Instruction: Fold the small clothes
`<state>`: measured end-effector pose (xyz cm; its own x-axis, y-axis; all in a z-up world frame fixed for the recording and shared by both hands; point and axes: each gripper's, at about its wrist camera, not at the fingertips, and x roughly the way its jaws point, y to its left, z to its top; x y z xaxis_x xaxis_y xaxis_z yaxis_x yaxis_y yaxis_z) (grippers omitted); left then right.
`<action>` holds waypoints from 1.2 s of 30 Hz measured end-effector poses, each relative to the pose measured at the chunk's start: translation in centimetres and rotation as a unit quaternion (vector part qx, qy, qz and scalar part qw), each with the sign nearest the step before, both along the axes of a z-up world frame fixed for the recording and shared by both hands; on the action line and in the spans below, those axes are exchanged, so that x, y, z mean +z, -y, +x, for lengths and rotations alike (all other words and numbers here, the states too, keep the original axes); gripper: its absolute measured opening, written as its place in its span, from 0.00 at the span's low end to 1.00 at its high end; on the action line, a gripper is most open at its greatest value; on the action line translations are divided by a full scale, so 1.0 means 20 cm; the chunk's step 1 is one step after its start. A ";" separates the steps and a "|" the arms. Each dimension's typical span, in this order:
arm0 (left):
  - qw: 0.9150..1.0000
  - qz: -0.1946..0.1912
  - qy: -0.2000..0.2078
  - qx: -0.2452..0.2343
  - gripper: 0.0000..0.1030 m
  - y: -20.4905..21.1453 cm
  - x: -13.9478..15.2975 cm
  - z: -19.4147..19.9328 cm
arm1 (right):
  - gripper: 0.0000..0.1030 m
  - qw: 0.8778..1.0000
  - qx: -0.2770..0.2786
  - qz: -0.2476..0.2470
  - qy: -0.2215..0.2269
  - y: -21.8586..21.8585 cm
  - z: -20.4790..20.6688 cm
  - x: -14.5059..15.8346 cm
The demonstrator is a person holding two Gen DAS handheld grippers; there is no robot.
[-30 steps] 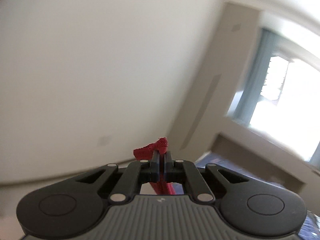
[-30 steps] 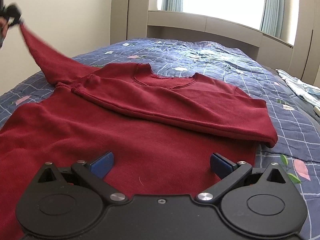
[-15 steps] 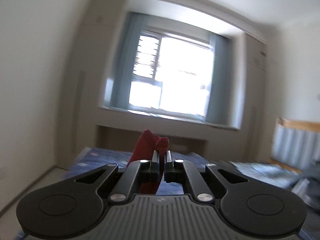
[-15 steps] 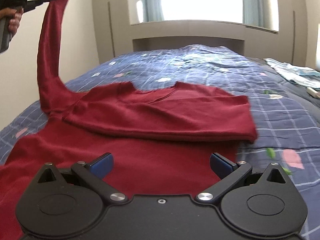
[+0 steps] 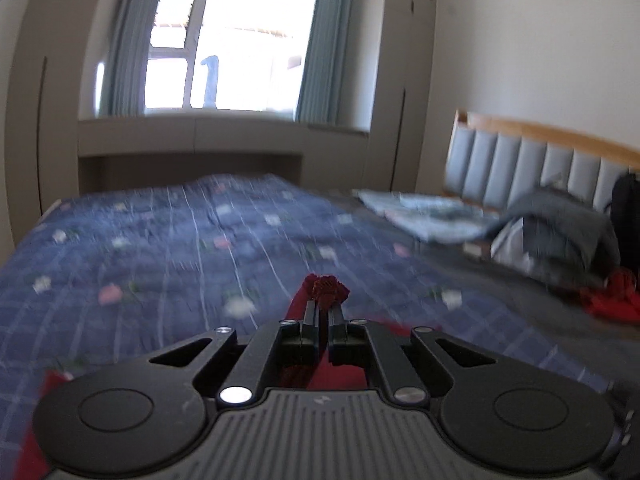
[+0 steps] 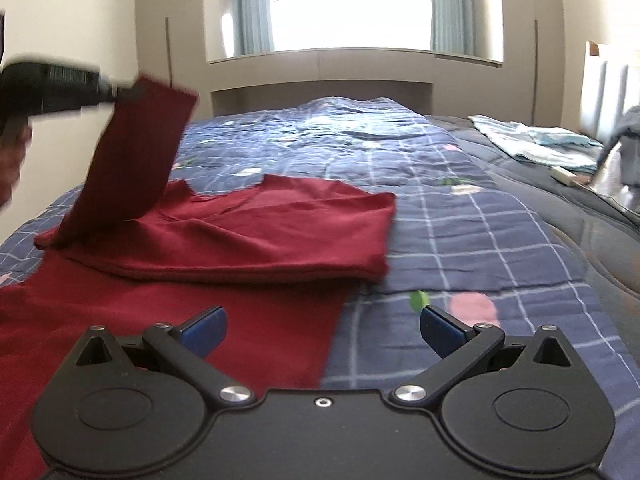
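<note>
A dark red long-sleeved top (image 6: 248, 240) lies flat on the blue patterned bedspread (image 6: 460, 216), its right sleeve folded across the chest. My left gripper (image 5: 324, 312) is shut on the cuff of the left sleeve (image 5: 326, 290); in the right wrist view it (image 6: 116, 90) holds that sleeve (image 6: 136, 152) raised above the top's left shoulder. My right gripper (image 6: 322, 326) is open and empty, low over the top's lower right edge.
Light blue folded clothes (image 6: 532, 142) lie at the far right of the bed. A grey garment pile (image 5: 552, 232) and a red item (image 5: 608, 300) sit near the padded headboard (image 5: 532, 172). A window with curtains is behind the bed.
My left gripper has swung the held sleeve up and rightward, over the top. My right gripper has shifted right toward the top's right edge, still open.
</note>
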<state>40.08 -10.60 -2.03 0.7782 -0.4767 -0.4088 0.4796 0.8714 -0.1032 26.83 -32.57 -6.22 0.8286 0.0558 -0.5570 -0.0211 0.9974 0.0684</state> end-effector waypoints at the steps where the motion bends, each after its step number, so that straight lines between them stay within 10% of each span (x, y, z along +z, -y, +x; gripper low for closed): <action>1: 1.000 0.003 -0.007 -0.003 0.03 0.02 -0.05 -0.02 | 0.99 1.000 -0.003 0.001 -0.002 0.01 0.00 0.00; 7: 0.997 0.019 -0.068 -0.023 0.05 0.10 -0.12 -0.07 | 1.00 1.000 -0.012 0.009 -0.013 0.04 -0.02 -0.04; 10: 0.994 -0.001 -0.107 -0.029 0.32 0.06 -0.12 -0.06 | 0.99 1.000 -0.015 0.012 -0.014 0.05 -0.03 -0.05; 12: 0.993 -0.017 -0.118 -0.021 0.70 0.01 -0.09 -0.06 | 0.99 1.000 -0.015 0.014 -0.016 0.05 -0.03 -0.05; 18: 0.991 -0.031 -0.129 0.020 0.92 -0.21 -0.04 -0.09 | 0.99 1.000 -0.008 0.025 -0.015 0.03 -0.01 -0.03; 27: 0.975 0.014 -0.128 0.182 1.00 -0.79 -0.01 -0.16 | 0.96 0.996 0.071 0.061 0.005 -0.11 0.17 0.05; 33: 0.944 0.009 -0.153 0.291 1.00 -1.17 -0.05 -0.18 | 0.74 0.994 0.095 0.047 -0.023 -0.28 0.44 0.04; 36: 0.936 0.001 -0.158 0.314 1.00 -1.28 -0.07 -0.18 | 0.47 0.993 0.092 0.062 -0.045 -0.32 0.54 0.01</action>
<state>36.58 15.00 -3.34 0.7446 0.0360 -0.6666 -0.1818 0.9717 -0.1506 37.54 -26.20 -6.00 0.7450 0.2739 -0.6082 -0.1901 0.9612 0.2000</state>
